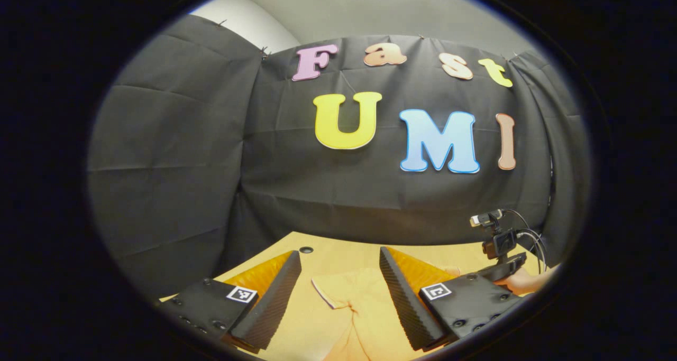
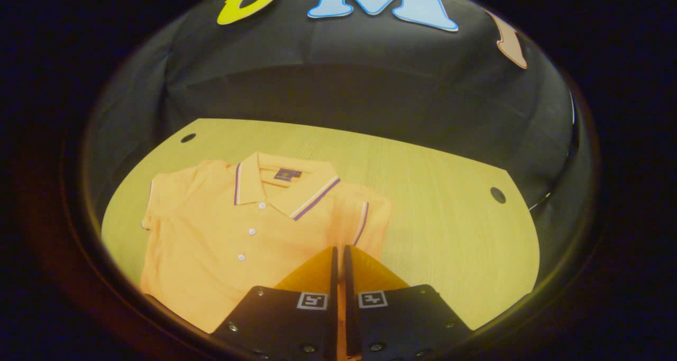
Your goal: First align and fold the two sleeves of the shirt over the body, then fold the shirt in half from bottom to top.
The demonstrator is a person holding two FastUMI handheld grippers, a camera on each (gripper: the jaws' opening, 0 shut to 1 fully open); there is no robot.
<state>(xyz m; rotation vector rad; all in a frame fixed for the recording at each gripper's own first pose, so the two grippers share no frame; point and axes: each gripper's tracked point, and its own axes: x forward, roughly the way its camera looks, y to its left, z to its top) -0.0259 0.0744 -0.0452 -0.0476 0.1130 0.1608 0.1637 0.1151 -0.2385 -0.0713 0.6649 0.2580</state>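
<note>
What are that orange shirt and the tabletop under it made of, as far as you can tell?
The shirt looks like soft knit cotton or a blend, matte: it lies limp, with a striped ribbed collar and small pale buttons. The table looks like pale wood or wood-look laminate, smooth, with faint straight grain lines and round holes near its corners; which of the two I cannot tell.

Orange shirt [image 2: 211, 244] w/ purple-white, maybe striped, collar [image 2: 312, 200]; yellowish table [image 2: 449, 218]
</note>
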